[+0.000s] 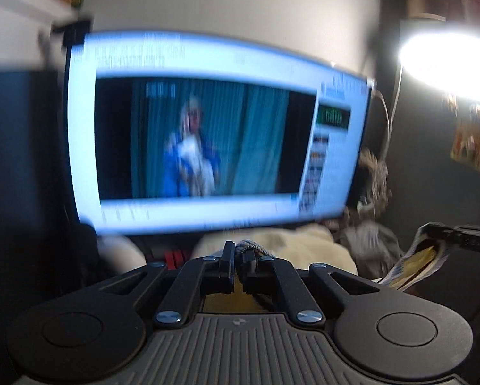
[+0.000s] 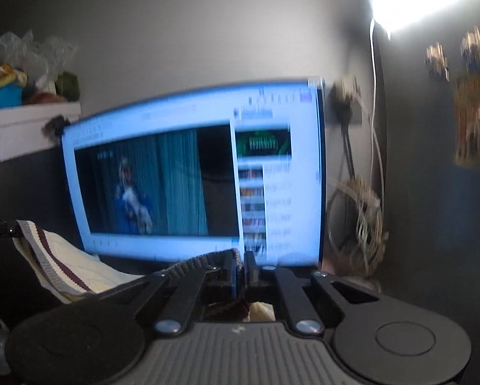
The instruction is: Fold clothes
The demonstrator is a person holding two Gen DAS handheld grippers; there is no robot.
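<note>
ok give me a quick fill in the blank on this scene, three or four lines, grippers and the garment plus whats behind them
1. Both grippers are ____ on a ribbed edge of the garment.
2. Behind the left gripper and the right gripper stands a lit ____.
3. The stripe along the cream garment's band is dark ____.
4. The bright lamp is at the upper ____ of both views.

Missing words: shut; monitor; red; right
</note>
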